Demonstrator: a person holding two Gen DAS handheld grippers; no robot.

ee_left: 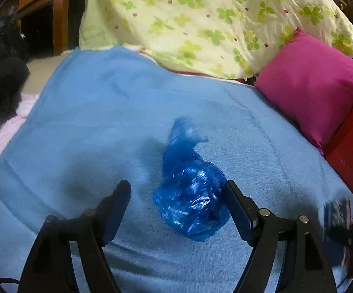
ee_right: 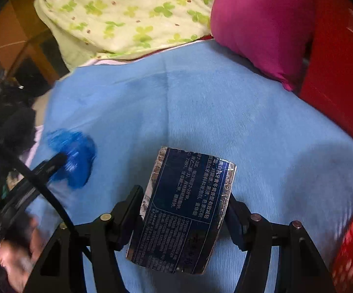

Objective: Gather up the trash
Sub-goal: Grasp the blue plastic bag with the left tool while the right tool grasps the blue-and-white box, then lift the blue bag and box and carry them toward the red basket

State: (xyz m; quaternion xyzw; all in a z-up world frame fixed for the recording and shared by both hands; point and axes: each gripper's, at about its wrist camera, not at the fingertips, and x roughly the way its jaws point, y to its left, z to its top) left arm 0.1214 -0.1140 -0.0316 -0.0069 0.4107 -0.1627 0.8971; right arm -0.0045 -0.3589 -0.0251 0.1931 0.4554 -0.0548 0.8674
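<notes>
— Right wrist view: why is the right tool (ee_right: 183,210) clamped on that wrapper (ee_right: 180,210)?
— It looks like trash being carried off, lifted above the blue blanket (ee_right: 225,112).
— And the left tool (ee_left: 177,197)?
— Spread apart, straddling the blue bag (ee_left: 191,195) on the bed.
— Around them?
— A quilt (ee_left: 201,19), a pink pillow (ee_left: 310,83), wooden furniture (ee_left: 54,5).

Before you: a glossy, crinkled blue plastic bag (ee_left: 191,195) on a matt, napped blue blanket (ee_left: 103,122); a shiny foil-edged printed carton (ee_right: 181,210); beyond the blanket, smooth magenta cloth pillow (ee_left: 310,92).
</notes>
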